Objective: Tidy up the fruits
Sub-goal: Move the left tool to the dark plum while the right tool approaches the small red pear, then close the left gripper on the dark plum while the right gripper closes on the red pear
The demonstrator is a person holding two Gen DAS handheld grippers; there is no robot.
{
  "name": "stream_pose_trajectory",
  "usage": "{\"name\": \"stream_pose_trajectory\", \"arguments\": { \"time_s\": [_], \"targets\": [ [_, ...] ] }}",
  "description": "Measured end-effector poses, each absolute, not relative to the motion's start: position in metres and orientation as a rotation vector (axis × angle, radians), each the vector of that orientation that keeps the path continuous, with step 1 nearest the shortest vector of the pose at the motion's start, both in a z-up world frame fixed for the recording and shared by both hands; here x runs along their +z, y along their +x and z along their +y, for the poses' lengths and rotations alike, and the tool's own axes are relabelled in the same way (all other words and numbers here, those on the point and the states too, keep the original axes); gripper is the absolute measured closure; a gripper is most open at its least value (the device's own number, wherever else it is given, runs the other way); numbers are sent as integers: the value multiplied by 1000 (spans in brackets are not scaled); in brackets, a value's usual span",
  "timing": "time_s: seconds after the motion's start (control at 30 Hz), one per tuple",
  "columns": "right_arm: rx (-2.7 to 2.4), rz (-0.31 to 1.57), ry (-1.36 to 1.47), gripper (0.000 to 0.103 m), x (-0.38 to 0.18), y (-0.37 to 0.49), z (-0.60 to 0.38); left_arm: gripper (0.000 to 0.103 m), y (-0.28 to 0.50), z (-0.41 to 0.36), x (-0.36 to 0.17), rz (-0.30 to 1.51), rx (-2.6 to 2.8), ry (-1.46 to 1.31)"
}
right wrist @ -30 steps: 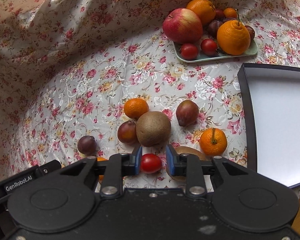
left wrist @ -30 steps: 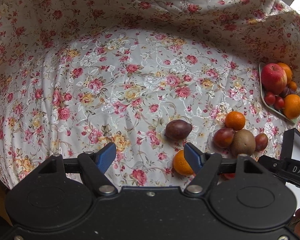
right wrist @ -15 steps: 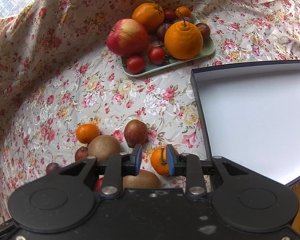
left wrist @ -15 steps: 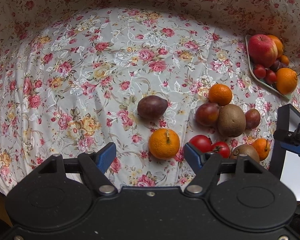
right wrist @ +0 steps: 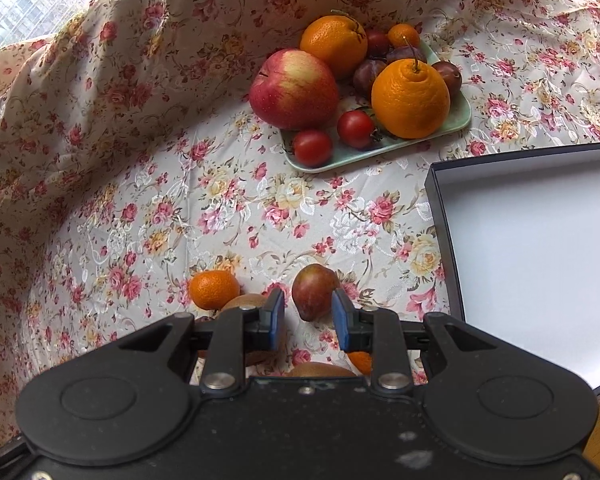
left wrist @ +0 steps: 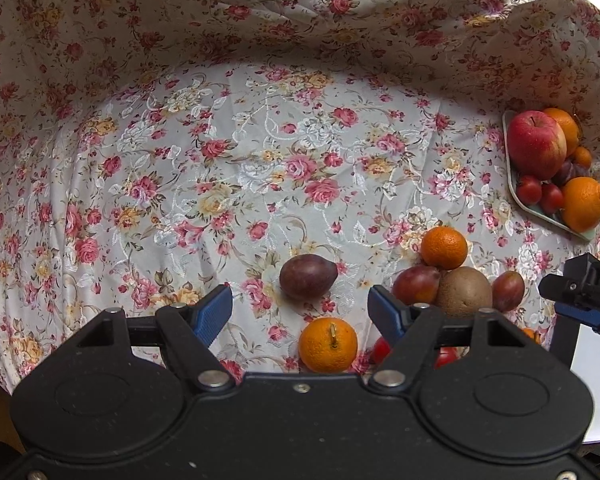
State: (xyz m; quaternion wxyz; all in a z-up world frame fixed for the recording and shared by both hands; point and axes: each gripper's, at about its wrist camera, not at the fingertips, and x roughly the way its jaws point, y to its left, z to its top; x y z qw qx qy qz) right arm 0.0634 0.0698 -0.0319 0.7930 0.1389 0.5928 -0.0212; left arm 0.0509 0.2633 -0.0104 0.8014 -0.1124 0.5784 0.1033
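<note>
Orange tangerine [left wrist: 328,345] lies loose on the floral cloth [left wrist: 260,168], below a dark plum [left wrist: 308,277], between the wide-apart blue fingers [left wrist: 214,314] of the left gripper [left wrist: 300,312], untouched. To its right cluster a second tangerine [left wrist: 444,248], a kiwi [left wrist: 464,292] and two more plums. The right gripper [right wrist: 307,322] hovers with its fingers drawn in to their narrowest, gripping nothing, a plum [right wrist: 314,291] showing beyond the small gap. Farther back, a pale green tray [right wrist: 380,150] carries an apple [right wrist: 294,89], oranges and cherry tomatoes; a dark-rimmed white box [right wrist: 540,256] sits right.

Bare cloth [left wrist: 228,184] left lies open; loose fruit cluster [left wrist: 456,280] crowds beside box [right wrist: 540,248]
</note>
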Motion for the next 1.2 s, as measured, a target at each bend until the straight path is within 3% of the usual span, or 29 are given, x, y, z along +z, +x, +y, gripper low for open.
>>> {"name": "stream_pose_trajectory", "arguments": {
  "time_s": [1.2],
  "targets": [
    [-52,1316,290,74,-67,85,72,28,90,262,-77,1374,225,-233]
  ]
}}
